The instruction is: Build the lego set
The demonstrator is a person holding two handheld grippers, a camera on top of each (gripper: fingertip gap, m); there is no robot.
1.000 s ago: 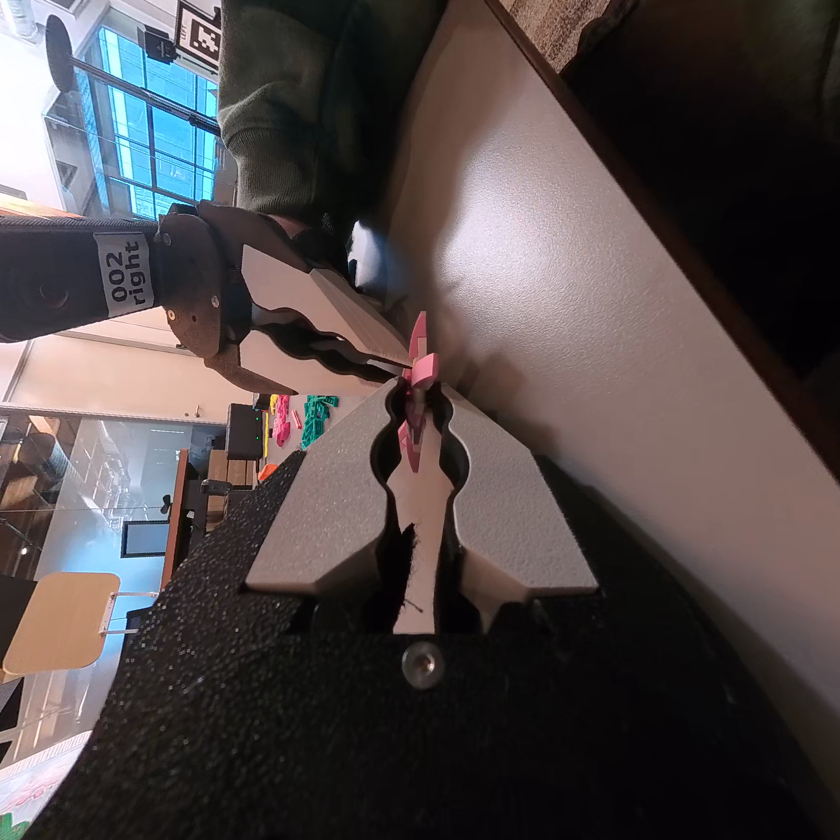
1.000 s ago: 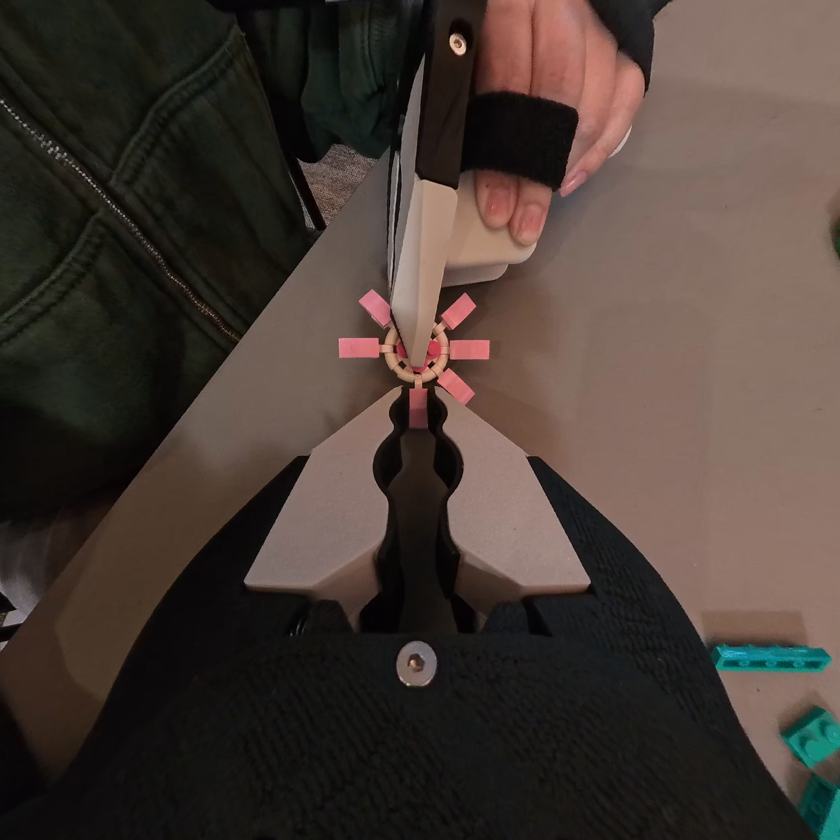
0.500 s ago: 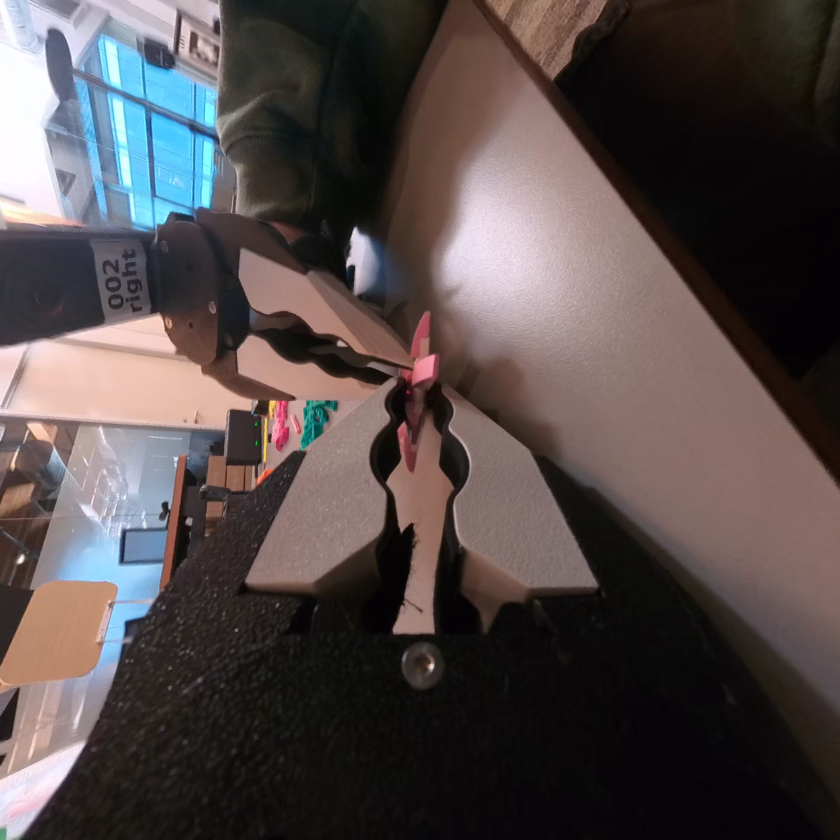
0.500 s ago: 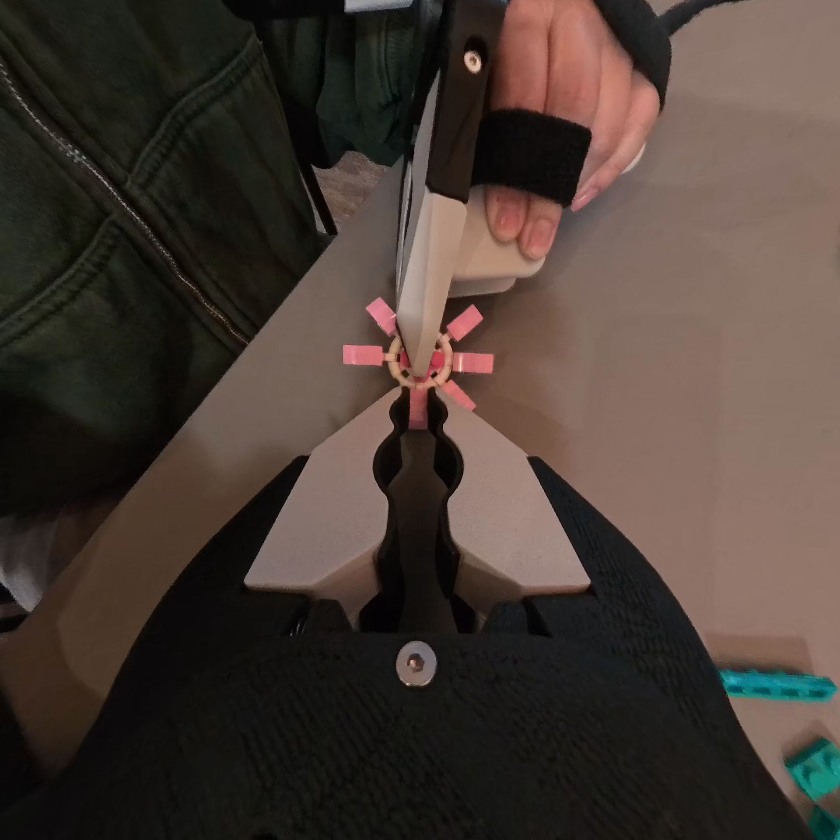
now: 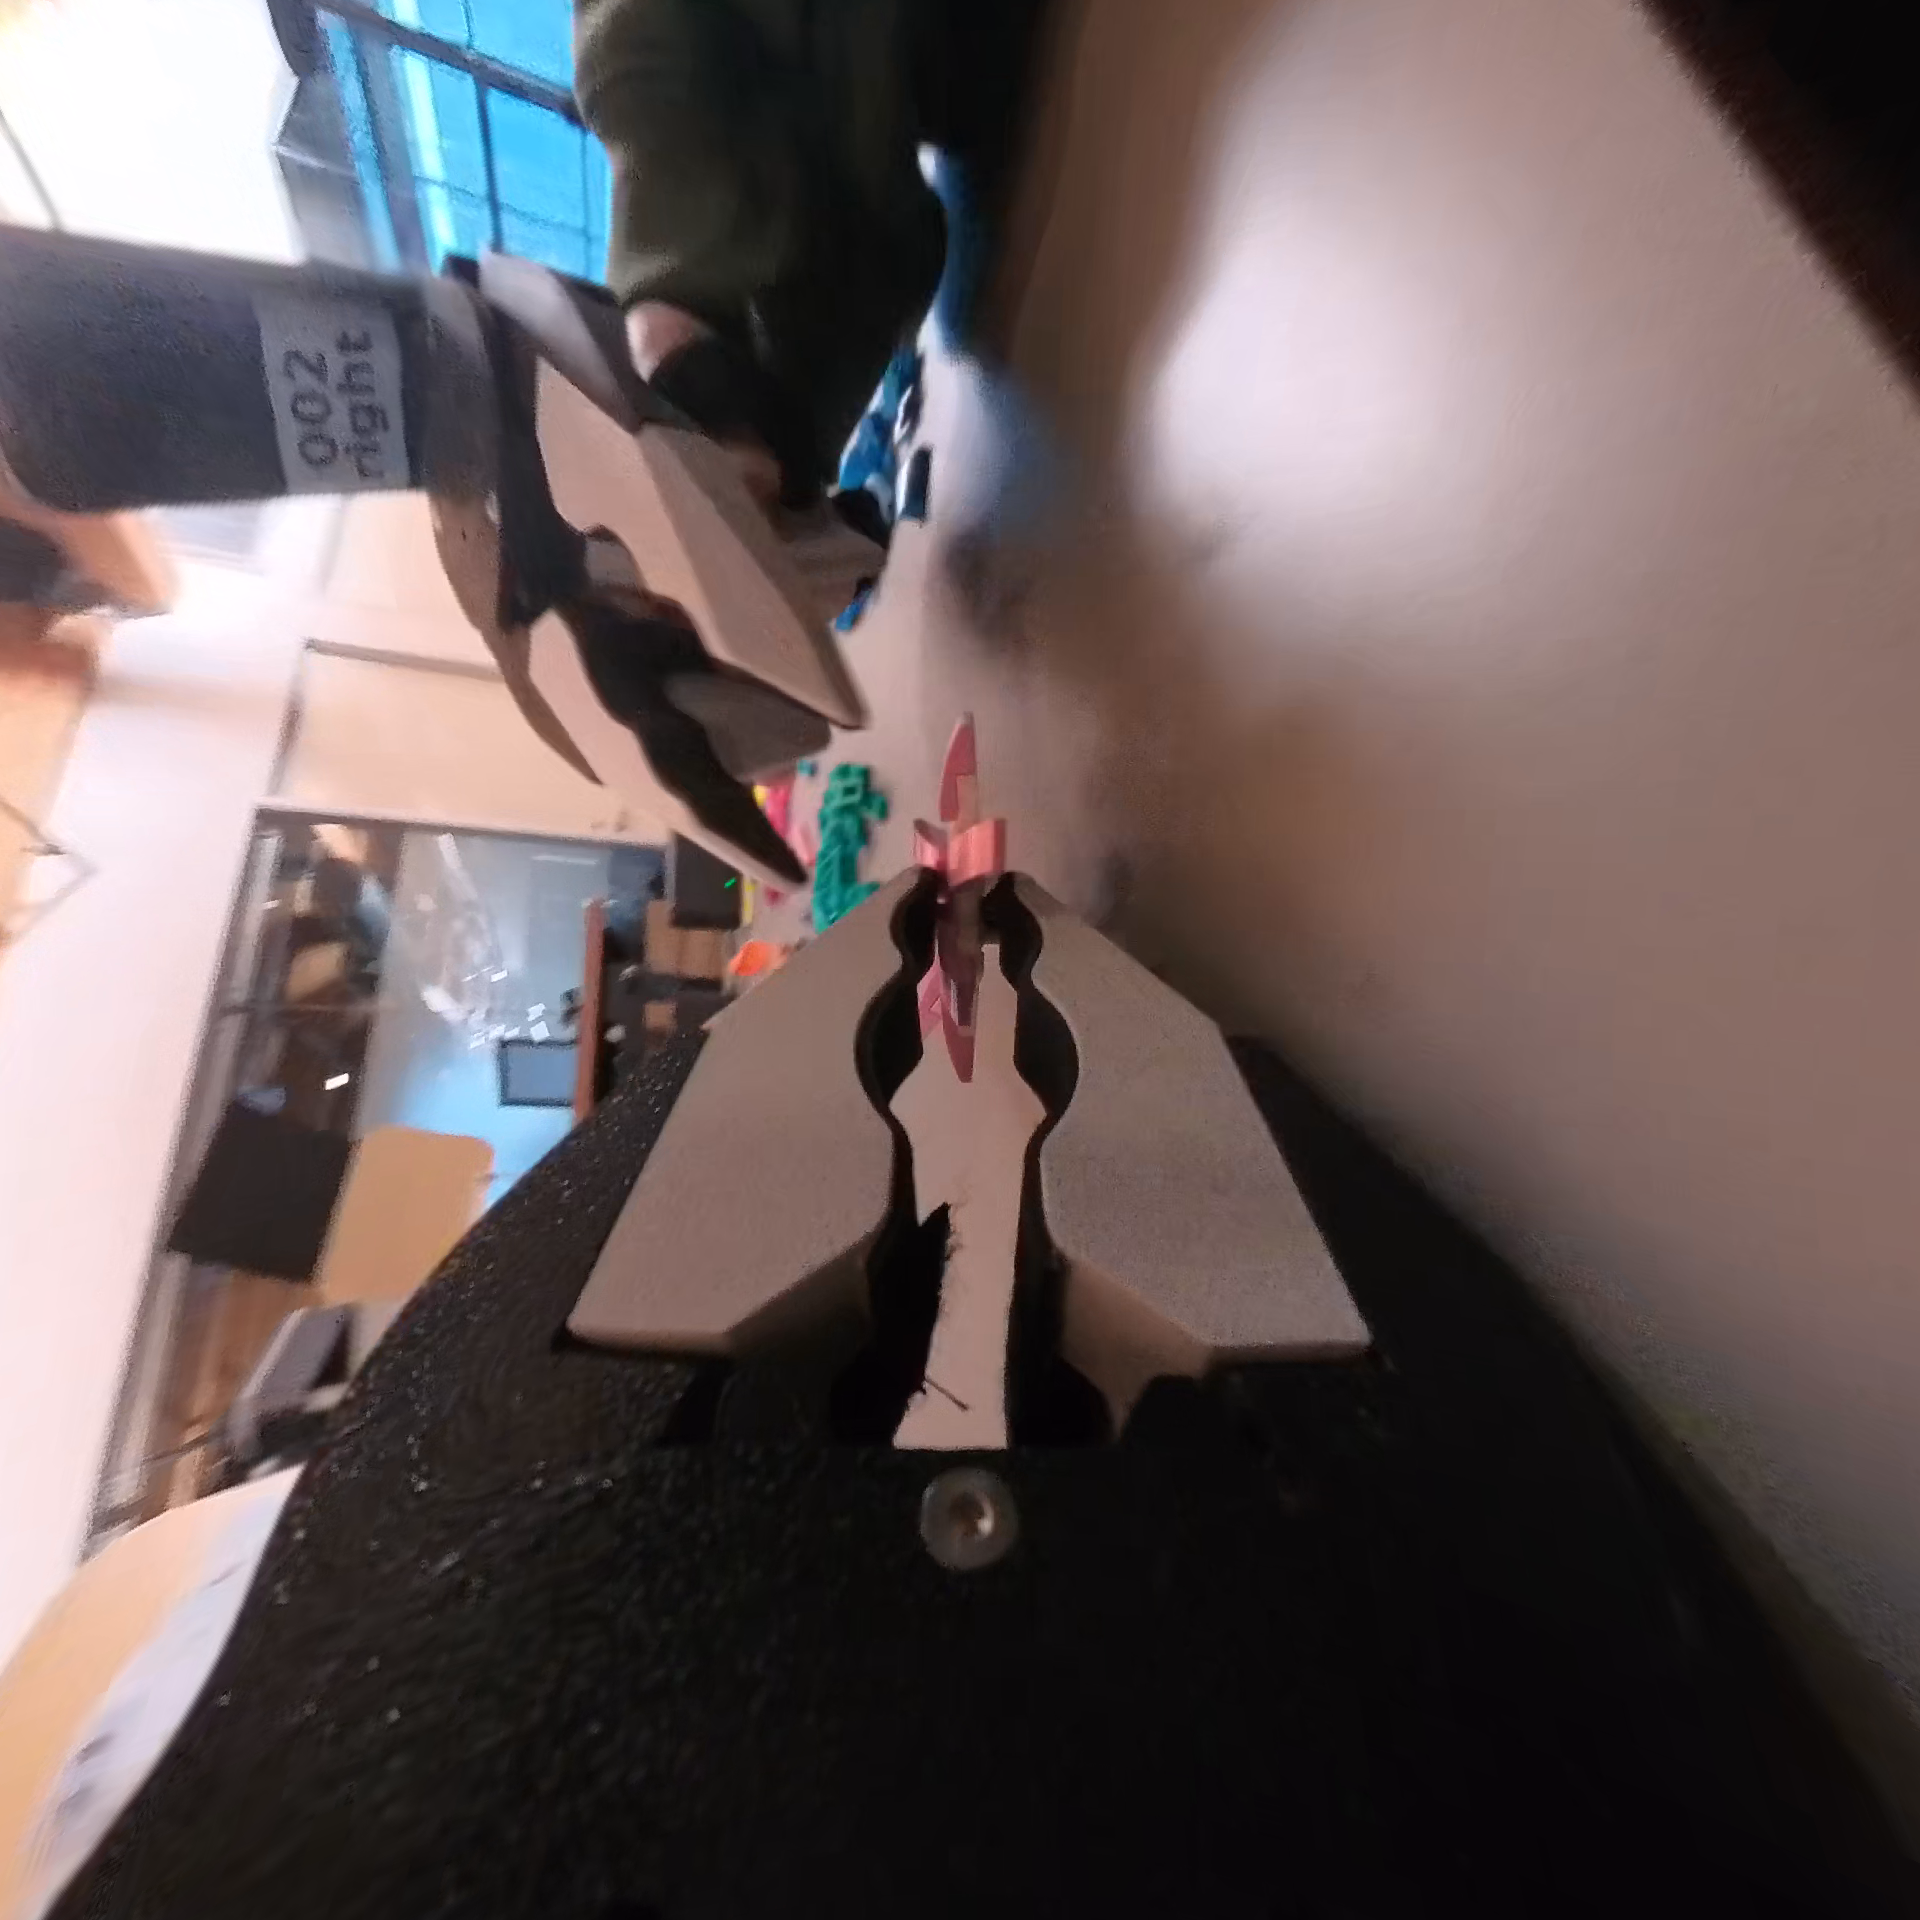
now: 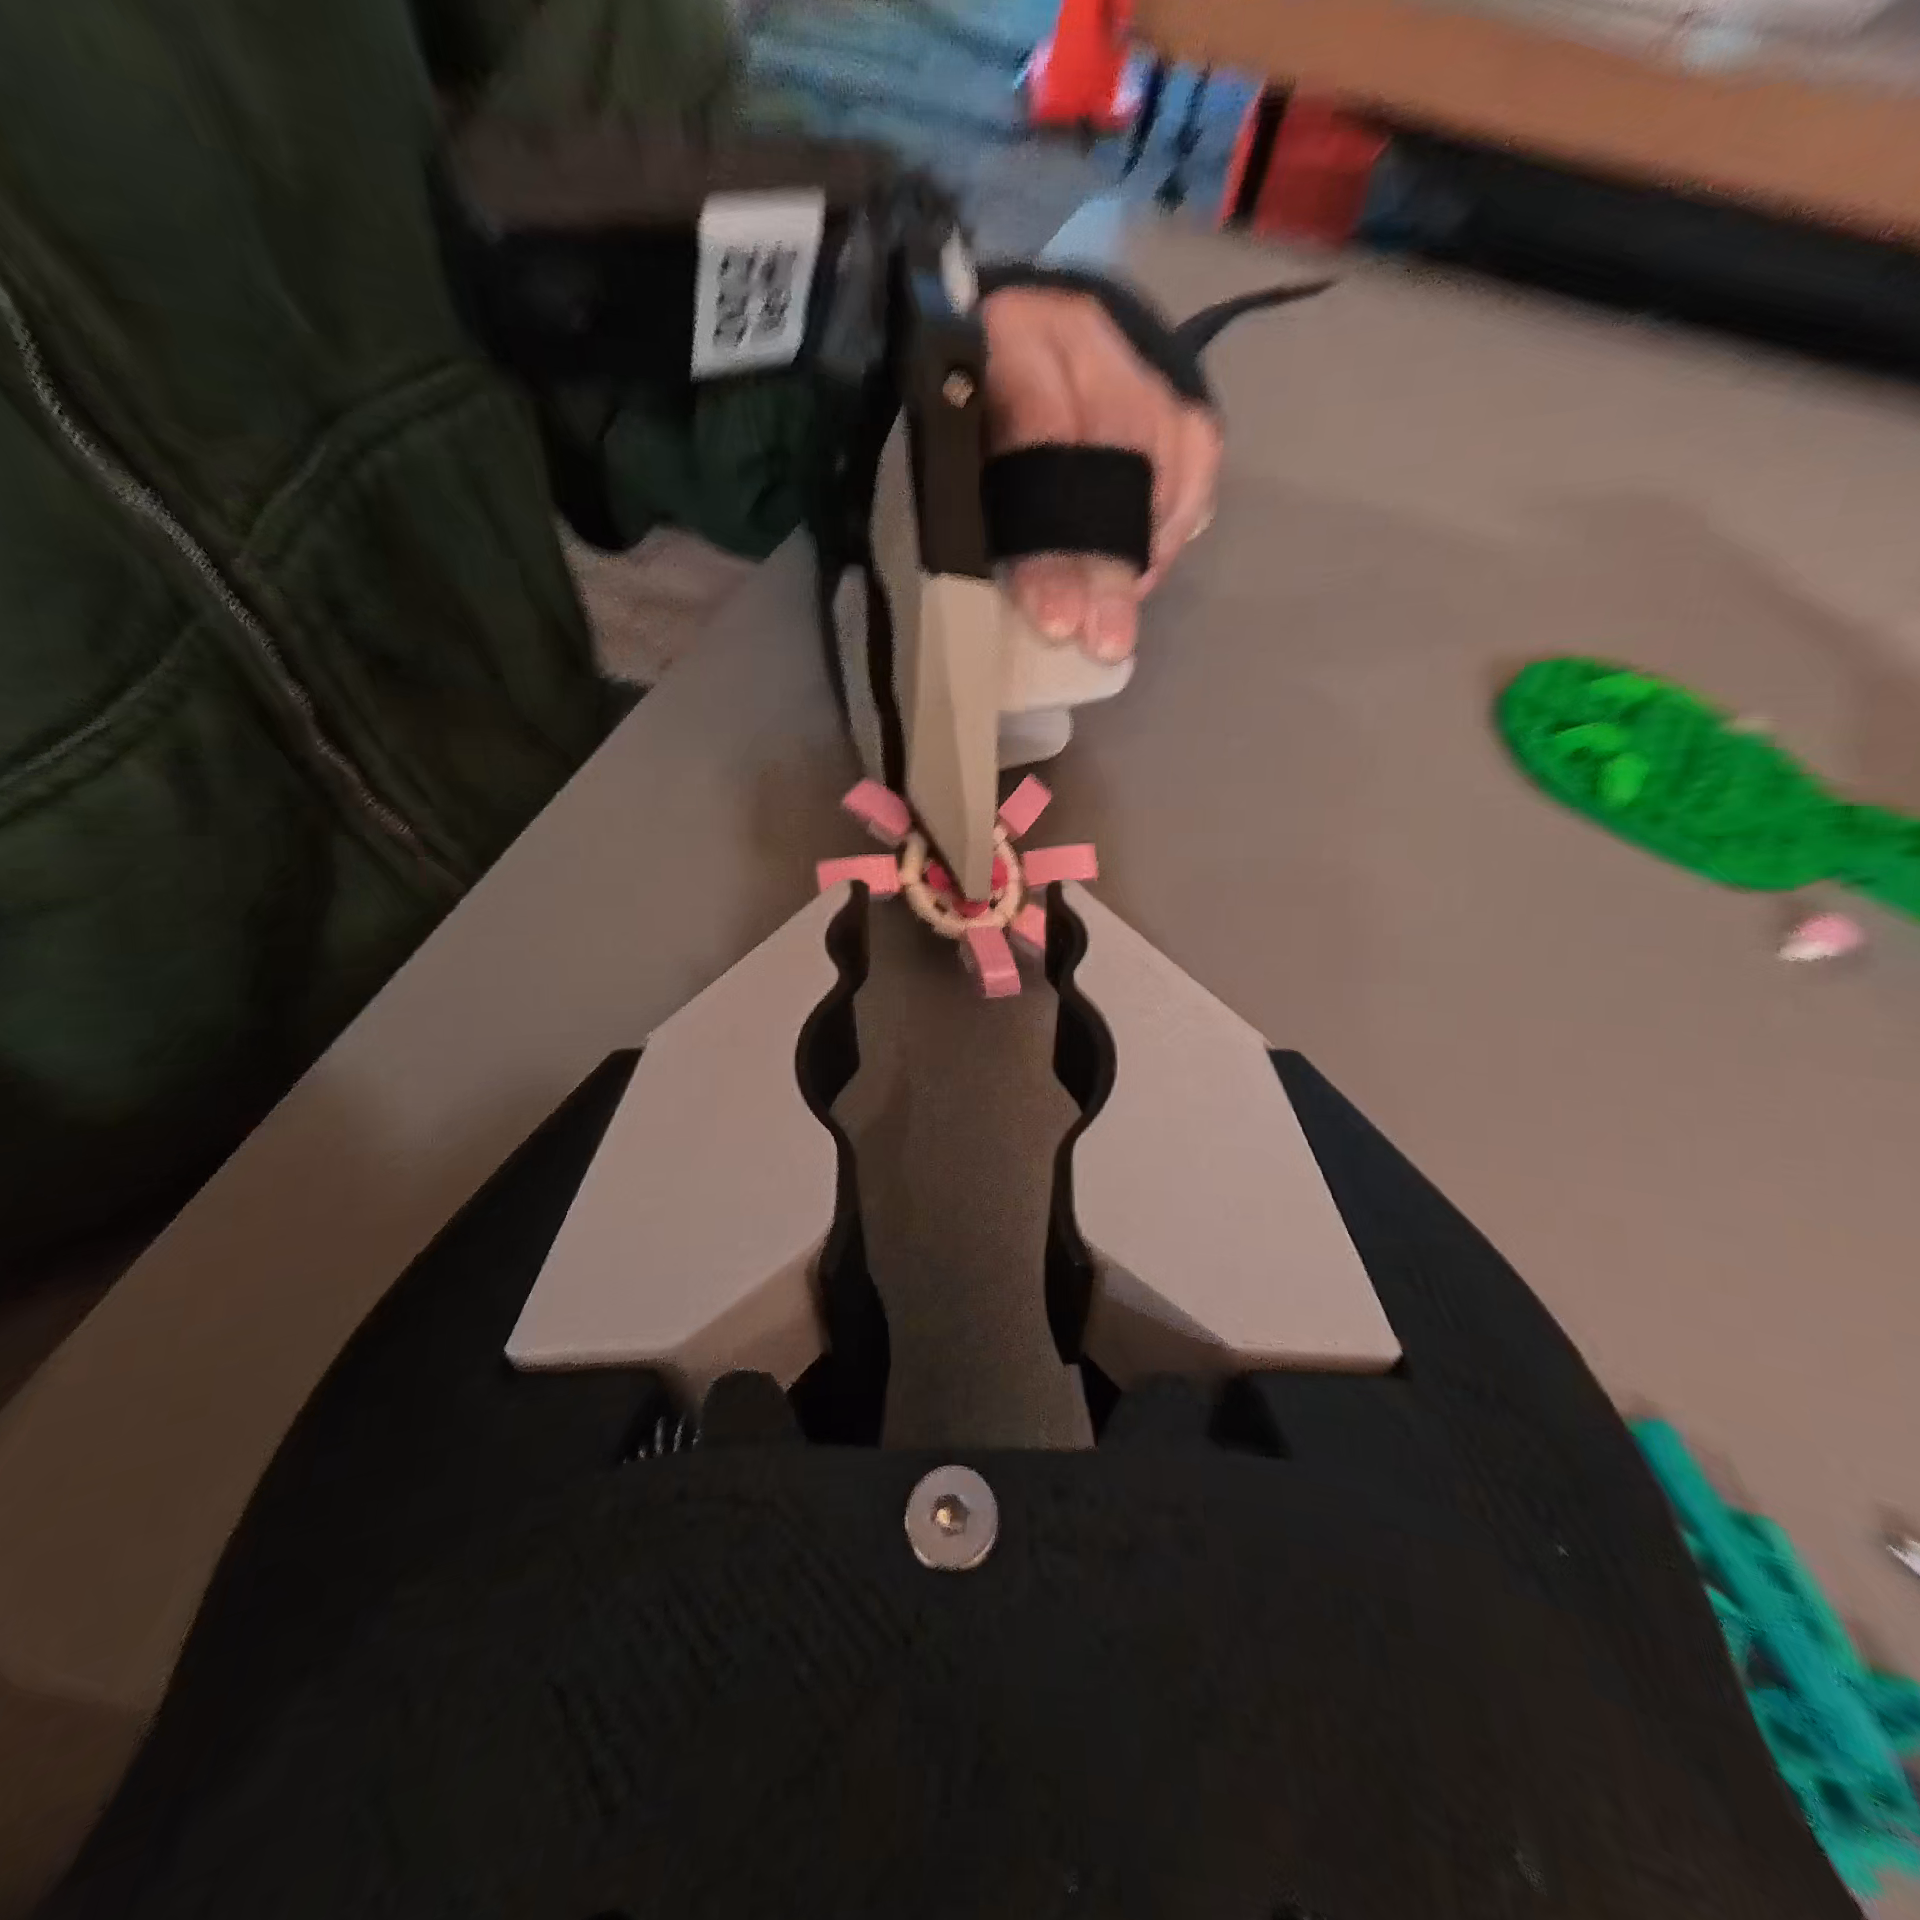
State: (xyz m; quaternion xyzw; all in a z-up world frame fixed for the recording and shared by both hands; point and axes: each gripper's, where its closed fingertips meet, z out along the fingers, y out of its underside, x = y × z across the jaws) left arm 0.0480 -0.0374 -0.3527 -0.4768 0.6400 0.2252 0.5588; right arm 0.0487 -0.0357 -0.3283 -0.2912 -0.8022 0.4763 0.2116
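A pink flower wheel [image 6: 992, 961], a tan ring with several pink petals, is held edge-on just above the grey table [image 6: 1403, 623]. My left gripper [image 5: 961, 894] is shut on the wheel's [image 5: 961, 847] centre. In the right wrist view the left gripper [image 6: 961, 873] comes down from above with a hand behind it. My right gripper [image 6: 956, 904] is open, its fingertips on either side of the wheel's lowest petal without touching it. In the left wrist view the right gripper [image 5: 826, 800] is open, to the left of the wheel and apart from it.
A bright green leafy piece [image 6: 1683, 779] lies at the right of the table, a small pink piece [image 6: 1813, 940] near it. Teal bricks [image 6: 1787, 1621] lie at the lower right and show far off in the left wrist view [image 5: 847, 842]. A person's dark green jacket [image 6: 208, 623] is beyond the table's left edge.
My right gripper has opened, let go of the lowest petal and drawn back a little. The left gripper still holds the wheel. Both views are blurred by motion.
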